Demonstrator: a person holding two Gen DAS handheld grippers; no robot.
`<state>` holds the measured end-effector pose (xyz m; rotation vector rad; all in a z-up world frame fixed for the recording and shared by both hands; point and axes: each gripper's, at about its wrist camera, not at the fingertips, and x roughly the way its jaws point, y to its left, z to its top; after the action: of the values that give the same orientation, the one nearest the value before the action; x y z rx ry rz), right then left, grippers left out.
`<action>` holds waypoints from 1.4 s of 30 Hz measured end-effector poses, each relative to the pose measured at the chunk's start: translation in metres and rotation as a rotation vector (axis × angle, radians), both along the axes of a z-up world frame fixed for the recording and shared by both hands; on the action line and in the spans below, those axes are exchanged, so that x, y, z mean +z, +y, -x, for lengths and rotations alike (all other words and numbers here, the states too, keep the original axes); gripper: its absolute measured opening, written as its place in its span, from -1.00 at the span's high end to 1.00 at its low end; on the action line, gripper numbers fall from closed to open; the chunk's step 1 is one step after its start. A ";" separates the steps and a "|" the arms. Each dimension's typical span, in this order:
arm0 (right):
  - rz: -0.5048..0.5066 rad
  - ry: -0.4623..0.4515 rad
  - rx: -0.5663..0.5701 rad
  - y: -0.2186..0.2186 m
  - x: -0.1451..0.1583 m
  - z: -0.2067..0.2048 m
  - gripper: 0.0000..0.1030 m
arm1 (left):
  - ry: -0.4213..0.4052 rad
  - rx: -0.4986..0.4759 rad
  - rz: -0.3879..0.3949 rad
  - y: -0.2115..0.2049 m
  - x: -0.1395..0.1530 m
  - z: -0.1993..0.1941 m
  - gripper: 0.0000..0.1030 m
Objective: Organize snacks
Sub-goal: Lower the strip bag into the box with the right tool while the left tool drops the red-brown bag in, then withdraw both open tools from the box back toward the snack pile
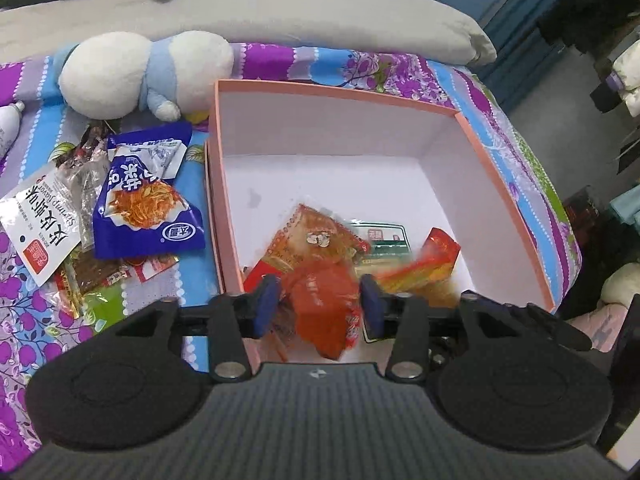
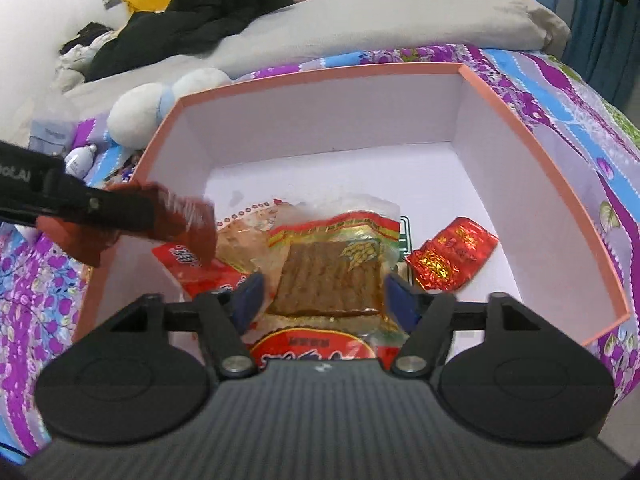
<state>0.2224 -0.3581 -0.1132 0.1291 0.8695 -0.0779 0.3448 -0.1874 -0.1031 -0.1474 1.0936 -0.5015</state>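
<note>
Snacks piled in pink box. Left gripper and right gripper both released, packets lying loose between fingers.

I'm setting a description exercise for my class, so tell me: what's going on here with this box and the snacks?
A person with two handheld grippers is filling a pink box on a floral sheet. The left gripper has its jaws apart around an orange-red packet, and the right gripper around a brown-snack packet, both over the box. A blue packet and others wait beside it.
</note>
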 end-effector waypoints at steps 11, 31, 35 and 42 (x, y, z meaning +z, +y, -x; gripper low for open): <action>0.002 -0.079 -0.015 0.004 0.024 0.015 -0.58 | -0.125 0.007 0.027 0.016 0.031 0.025 -0.32; -0.018 -0.303 0.003 0.061 0.053 0.089 -0.58 | -0.394 0.090 0.056 0.098 0.062 0.128 -0.32; -0.029 -0.342 0.012 0.072 0.058 0.101 -0.58 | -0.420 0.106 0.050 0.115 0.063 0.147 -0.32; -0.034 -0.380 0.046 0.097 0.063 0.120 -0.58 | -0.446 0.136 0.038 0.137 0.061 0.175 -0.32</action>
<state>0.1022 -0.2608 -0.0506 0.1497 0.4944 0.0056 0.1693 -0.0505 -0.0418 -0.1341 0.6340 -0.4073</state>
